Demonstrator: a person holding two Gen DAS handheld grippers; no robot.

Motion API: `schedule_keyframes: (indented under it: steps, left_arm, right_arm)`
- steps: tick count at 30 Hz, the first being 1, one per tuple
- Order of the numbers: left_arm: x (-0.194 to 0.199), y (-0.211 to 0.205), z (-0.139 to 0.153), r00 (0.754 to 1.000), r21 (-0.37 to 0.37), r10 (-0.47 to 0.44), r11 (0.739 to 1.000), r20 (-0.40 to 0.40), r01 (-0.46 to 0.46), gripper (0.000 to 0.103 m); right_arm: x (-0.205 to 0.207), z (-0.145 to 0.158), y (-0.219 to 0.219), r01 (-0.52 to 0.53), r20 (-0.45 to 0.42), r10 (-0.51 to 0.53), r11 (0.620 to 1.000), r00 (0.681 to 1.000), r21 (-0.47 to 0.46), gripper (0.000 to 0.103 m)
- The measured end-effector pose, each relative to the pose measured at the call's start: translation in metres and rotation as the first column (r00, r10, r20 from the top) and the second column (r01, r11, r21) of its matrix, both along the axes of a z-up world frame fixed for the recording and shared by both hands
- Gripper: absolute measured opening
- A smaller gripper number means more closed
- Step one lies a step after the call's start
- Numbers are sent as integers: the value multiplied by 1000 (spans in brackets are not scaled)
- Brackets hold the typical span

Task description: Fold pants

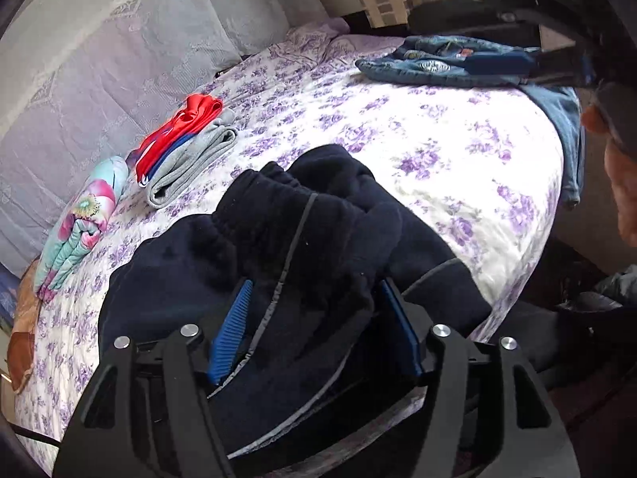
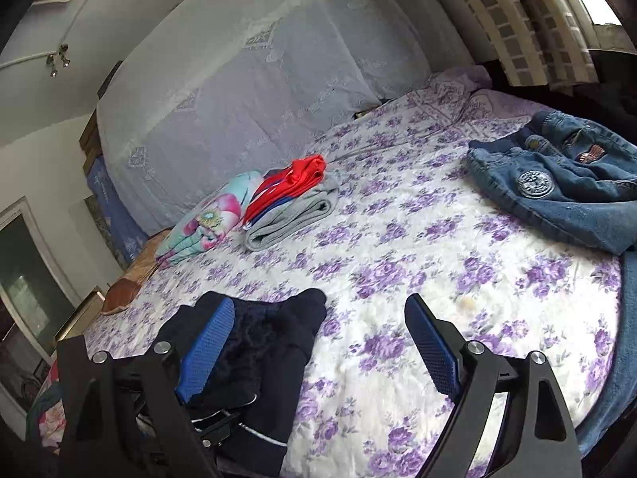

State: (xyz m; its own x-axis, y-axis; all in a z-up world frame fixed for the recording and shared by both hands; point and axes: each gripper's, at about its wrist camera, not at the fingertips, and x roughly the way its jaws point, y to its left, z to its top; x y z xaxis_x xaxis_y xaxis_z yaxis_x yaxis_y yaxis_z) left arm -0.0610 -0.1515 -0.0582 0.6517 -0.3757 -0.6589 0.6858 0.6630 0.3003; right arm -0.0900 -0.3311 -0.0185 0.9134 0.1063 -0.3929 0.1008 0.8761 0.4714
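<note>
The dark navy pants [image 1: 278, 231] with a thin grey side stripe lie bunched on the floral bed sheet [image 1: 438, 151] near its front edge. My left gripper [image 1: 314, 285] is right over them, and the cloth heaps up between its blue pads. The ribbed face of the left pad [image 1: 231, 330] shows bare, so the jaws stand open around the fabric. In the right wrist view my right gripper [image 2: 318, 300] is wide open above the sheet. The same pants [image 2: 278, 342] sit by its left finger, and nothing is gripped.
Blue jeans [image 2: 557, 187] with patches lie at the far right of the bed and hang over its edge. A folded red, blue and grey pile [image 2: 290, 203] and a folded flowered cloth [image 2: 207, 219] sit near the lace-covered headboard [image 2: 258, 91]. Part of a person [image 1: 621, 183] shows at the right.
</note>
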Motion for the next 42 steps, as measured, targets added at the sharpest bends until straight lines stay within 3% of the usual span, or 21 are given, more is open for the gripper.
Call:
schedule_keyframes:
  steps: [1, 3, 5, 7, 9, 14, 17, 19, 22, 24, 26, 28, 31, 33, 35, 37, 42]
  left_arm:
    - [-3, 5, 8, 1000, -38, -10, 999, -23, 9, 68]
    - [-13, 17, 24, 1000, -92, 12, 996, 2, -12, 71]
    - [-21, 39, 43, 998, -162, 46, 986, 30, -40, 77]
    - [-30, 63, 63, 993, -239, 107, 967, 54, -91, 86]
    - [-29, 92, 78, 983, -314, 179, 936, 50, -155, 91]
    - [10, 144, 76, 940, -377, 333, 863, -75, -336, 91]
    - [31, 156, 61, 923, -397, 339, 834, -183, -384, 91]
    - [35, 152, 49, 921, -382, 338, 839, -196, -389, 91]
    - [37, 141, 37, 922, -345, 340, 856, -185, -385, 91]
    - [40, 138, 31, 922, -341, 328, 859, -207, -383, 91]
    - [44, 137, 26, 917, -336, 328, 858, -227, -389, 91]
    - [46, 140, 23, 912, -338, 330, 852, -243, -399, 91]
    - [50, 147, 20, 903, -343, 337, 842, -267, -416, 91]
    - [51, 150, 19, 901, -349, 334, 839, -276, -418, 91]
    - [51, 150, 18, 901, -347, 336, 839, -272, -418, 91]
    - [53, 150, 17, 901, -342, 340, 841, -271, -420, 91]
    - [57, 150, 14, 899, -345, 325, 841, -293, -416, 91]
  right_arm:
    - [9, 0, 3, -89, -13, 90, 994, 996, 57, 88]
    - [32, -4, 14, -251, -53, 264, 951, 963, 182, 88]
    - [51, -7, 32, -328, -108, 352, 925, 930, 191, 88]
    - [65, -13, 48, -324, -186, 345, 937, 920, 133, 88]
    - [76, -25, 57, -327, -243, 355, 933, 903, 148, 88]
    - [108, -49, 79, -331, -371, 359, 933, 856, 138, 89]
    - [110, -47, 85, -359, -395, 352, 931, 849, 60, 63]
    - [103, -32, 87, -379, -381, 349, 925, 856, -5, 41]
    - [88, -8, 100, -372, -388, 284, 912, 877, -174, 37]
    - [81, -1, 104, -362, -401, 266, 913, 876, -186, 37]
    - [74, 1, 103, -373, -385, 303, 920, 871, -120, 45]
    - [74, -6, 98, -374, -373, 341, 927, 863, -15, 64]
    - [81, -35, 80, -300, -414, 316, 948, 854, 105, 65]
    - [83, -56, 67, -277, -390, 363, 925, 846, 261, 65]
    - [87, -60, 66, -311, -326, 401, 904, 856, 295, 59]
    - [93, -53, 75, -369, -290, 438, 891, 851, 263, 31]
    - [97, -28, 93, -422, -224, 450, 892, 864, 165, 25]
